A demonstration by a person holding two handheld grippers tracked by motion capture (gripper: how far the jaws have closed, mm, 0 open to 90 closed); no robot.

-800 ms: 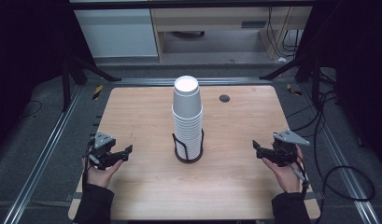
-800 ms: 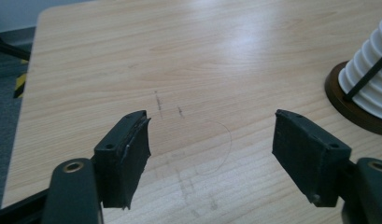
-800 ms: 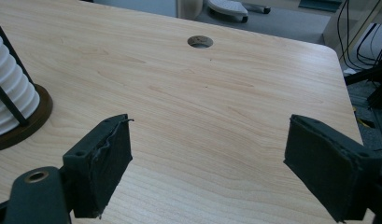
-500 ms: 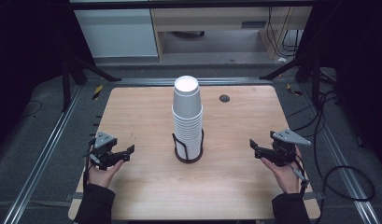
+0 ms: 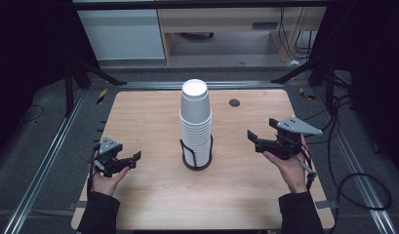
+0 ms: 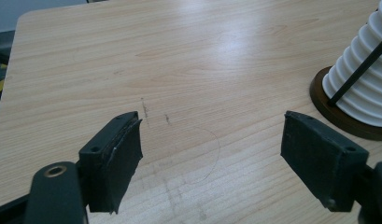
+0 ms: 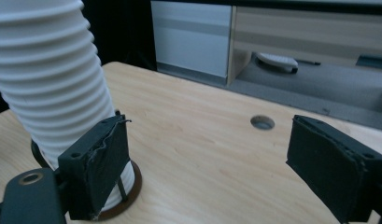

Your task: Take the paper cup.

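One stack of white cups (image 5: 195, 119) stands in one wire holder (image 5: 196, 155) mid-worktop (image 5: 148, 112). Two grippers flank it: left gripper (image 5: 131, 159) and right gripper (image 5: 253, 139), fingers released, grasping nothing.

Spread fingers (image 6: 115, 161), bare table (image 6: 132, 56), cup stack (image 6: 364, 79)

1. The place looks like a lab or test room set up for recording, not a home.
2. A bare wooden desk (image 5: 153, 117) stands inside metal rails (image 5: 46, 151) on grey carpet.
3. Black stand legs (image 5: 92, 73) and dark drapes flank it.
4. Loose cables (image 5: 363, 180) trail across the floor.
5. Plain cabinets (image 5: 121, 34) line the back wall.
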